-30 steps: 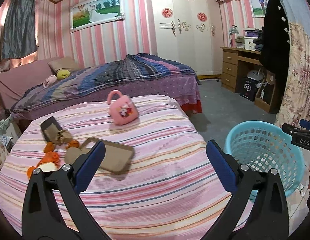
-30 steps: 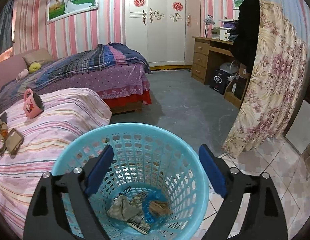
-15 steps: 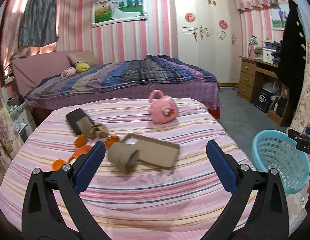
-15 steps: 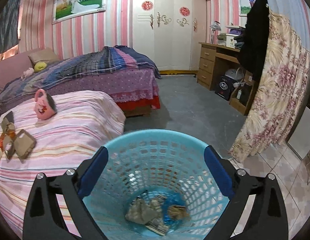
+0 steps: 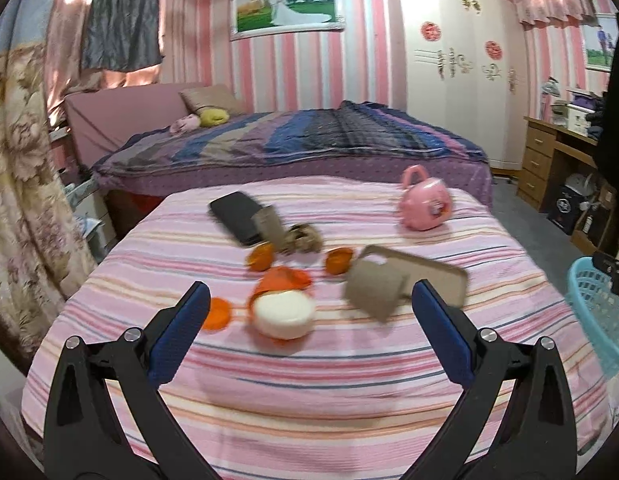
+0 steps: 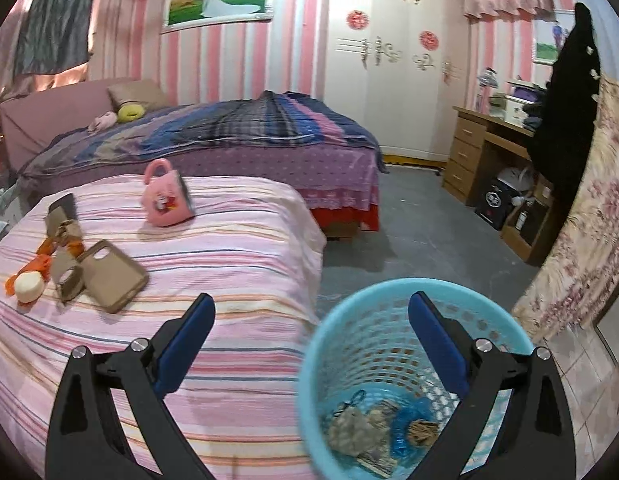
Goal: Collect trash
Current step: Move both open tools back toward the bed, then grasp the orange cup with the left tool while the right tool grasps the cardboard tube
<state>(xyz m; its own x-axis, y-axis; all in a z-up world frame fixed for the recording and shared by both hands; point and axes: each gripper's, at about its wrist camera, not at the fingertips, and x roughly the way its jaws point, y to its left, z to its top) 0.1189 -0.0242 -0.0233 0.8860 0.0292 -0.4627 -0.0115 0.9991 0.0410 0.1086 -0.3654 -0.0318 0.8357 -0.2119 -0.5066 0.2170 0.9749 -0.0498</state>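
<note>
On the pink striped bedspread [image 5: 309, 380] lie orange peel pieces [image 5: 283, 278], a white round piece [image 5: 283, 314], a cardboard roll [image 5: 373, 290] and crumpled brown scraps [image 5: 303, 236]. My left gripper [image 5: 309, 320] is open and empty, just in front of the white piece and the roll. My right gripper [image 6: 311, 340] is open and empty, above the near-left rim of the blue basket [image 6: 389, 304], which holds crumpled trash [image 6: 373, 432]. The same litter shows in the right wrist view [image 6: 49, 268] at the far left.
A tan phone case [image 5: 425, 276], a black phone [image 5: 237, 216] and a pink toy purse [image 5: 425, 204] also lie on the bedspread. A second bed [image 5: 309, 140] stands behind. A desk [image 6: 489, 148] and a floral curtain [image 6: 581, 220] are to the right.
My left gripper has swung left, bringing the peels and roll to the centre of its view. My right gripper has shifted left off the basket's centre toward the bed. Both stayed open.
</note>
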